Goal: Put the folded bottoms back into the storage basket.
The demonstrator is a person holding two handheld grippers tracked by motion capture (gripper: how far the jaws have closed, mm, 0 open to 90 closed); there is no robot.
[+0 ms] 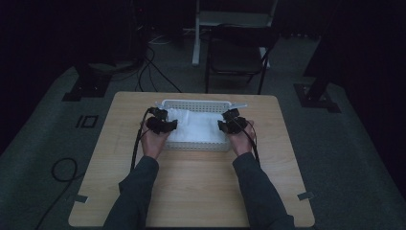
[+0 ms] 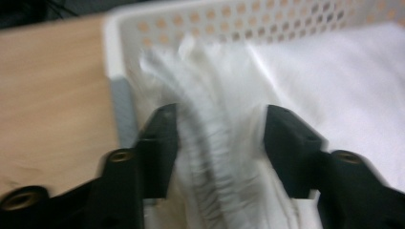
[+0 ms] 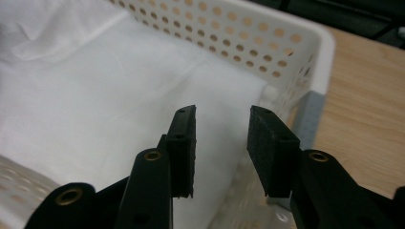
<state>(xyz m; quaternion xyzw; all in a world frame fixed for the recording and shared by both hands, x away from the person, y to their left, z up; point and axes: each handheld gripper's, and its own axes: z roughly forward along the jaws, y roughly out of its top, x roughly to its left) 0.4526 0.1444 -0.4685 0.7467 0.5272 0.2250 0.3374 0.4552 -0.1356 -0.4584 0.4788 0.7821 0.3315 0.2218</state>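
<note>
A bunched fold of the white cloth [image 2: 217, 143] is seemingly pinched in the left tongs [image 2: 219, 138], though blurred; the right tongs [image 3: 222, 143] are parted, empty, above the cloth. It lies in the white basket [image 1: 165, 102] at frame centre on the table [image 1: 201, 191]. Lifting it out is judged underway; a right-side grip is needed next.

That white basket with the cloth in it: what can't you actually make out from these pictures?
- High view: the jaw tips of the left gripper and right gripper are too small and dark to read against the cloth.
- Left gripper view: motion blur smears the bunched cloth, so the grip is unclear.
- Right gripper view: the basket floor is hidden under the cloth, and its near wall is cut off by the bottom edge.
</note>
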